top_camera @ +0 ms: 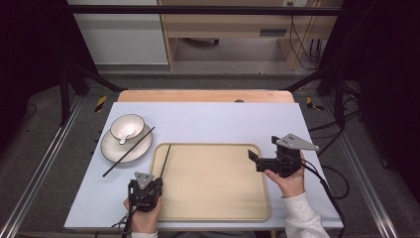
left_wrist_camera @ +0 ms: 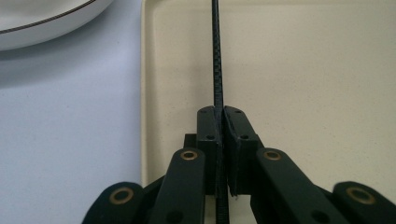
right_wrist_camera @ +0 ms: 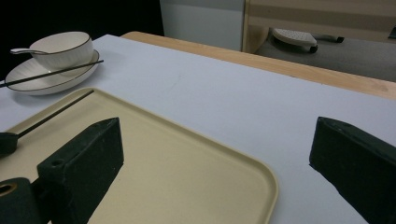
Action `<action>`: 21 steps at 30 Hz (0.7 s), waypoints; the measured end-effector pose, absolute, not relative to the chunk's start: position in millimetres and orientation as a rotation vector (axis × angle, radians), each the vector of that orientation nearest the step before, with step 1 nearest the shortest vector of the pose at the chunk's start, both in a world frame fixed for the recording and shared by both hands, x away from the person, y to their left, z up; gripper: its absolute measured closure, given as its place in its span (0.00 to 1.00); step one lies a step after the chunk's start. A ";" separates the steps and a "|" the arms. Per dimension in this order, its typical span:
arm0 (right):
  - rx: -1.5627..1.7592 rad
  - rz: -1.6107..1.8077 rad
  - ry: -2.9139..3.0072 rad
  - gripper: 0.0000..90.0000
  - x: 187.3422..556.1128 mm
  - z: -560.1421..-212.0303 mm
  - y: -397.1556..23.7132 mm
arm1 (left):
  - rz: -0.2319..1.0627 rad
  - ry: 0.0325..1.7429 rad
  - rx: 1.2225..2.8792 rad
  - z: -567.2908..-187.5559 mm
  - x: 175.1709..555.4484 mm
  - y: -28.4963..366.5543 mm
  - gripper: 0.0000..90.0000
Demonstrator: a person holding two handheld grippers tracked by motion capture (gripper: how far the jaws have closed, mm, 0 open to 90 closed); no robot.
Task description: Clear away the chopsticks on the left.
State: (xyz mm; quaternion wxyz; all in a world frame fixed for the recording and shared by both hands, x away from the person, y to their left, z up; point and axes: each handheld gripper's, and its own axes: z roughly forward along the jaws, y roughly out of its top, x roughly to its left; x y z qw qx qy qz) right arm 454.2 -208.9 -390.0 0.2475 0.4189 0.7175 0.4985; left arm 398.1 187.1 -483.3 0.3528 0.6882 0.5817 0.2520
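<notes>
a thin black chopstick [left_wrist_camera: 217, 56] is the thing in hand: a straight, slender rod with a fine woven, carbon-like pattern along its length, seen close in the left gripper view. it lies over the left part of the beige tray [top_camera: 218, 203], just inside the tray's left rim, running away from the person toward the tray's far left corner. its near end is pinched between the jaws of the left gripper [left_wrist_camera: 223, 112], which are closed tight on it with almost no gap between the pads. no writing or brand mark can be read on the chopstick, the tray or the grippers.

a second chopstick [top_camera: 129, 151] of the same look rests slanted across the white plate [top_camera: 110, 148] at the tray's far left, its near end reaching down onto the pale blue table cover [top_camera: 223, 119]. a white bowl [top_camera: 127, 126] with a dark rim line stands on that plate, with a white spoon [top_camera: 124, 137] in it.

the right gripper [top_camera: 253, 159] is held at the tray's right edge, its jaws spread wide apart with nothing between them, pointing left across the tray.
</notes>
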 end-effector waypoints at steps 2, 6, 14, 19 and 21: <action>1.142 1.358 1.956 0.03 454.1 -389.9 -209.1 | 0.645 1.497 1.780 -483.1 398.3 187.7 0.94; 1.141 1.359 1.956 0.03 453.7 -389.5 -209.4 | 0.637 1.478 1.771 -481.9 397.6 189.4 0.91; 1.144 1.360 1.948 0.03 452.9 -388.2 -210.5 | 0.618 1.365 1.716 -468.3 400.6 195.0 0.75; 1.147 1.364 1.943 0.03 452.5 -387.5 -211.3 | 0.639 1.307 1.708 -453.6 405.6 200.9 0.67; 1.148 1.364 1.943 0.03 452.4 -387.5 -211.2 | 0.643 1.288 1.710 -445.9 409.3 202.6 0.64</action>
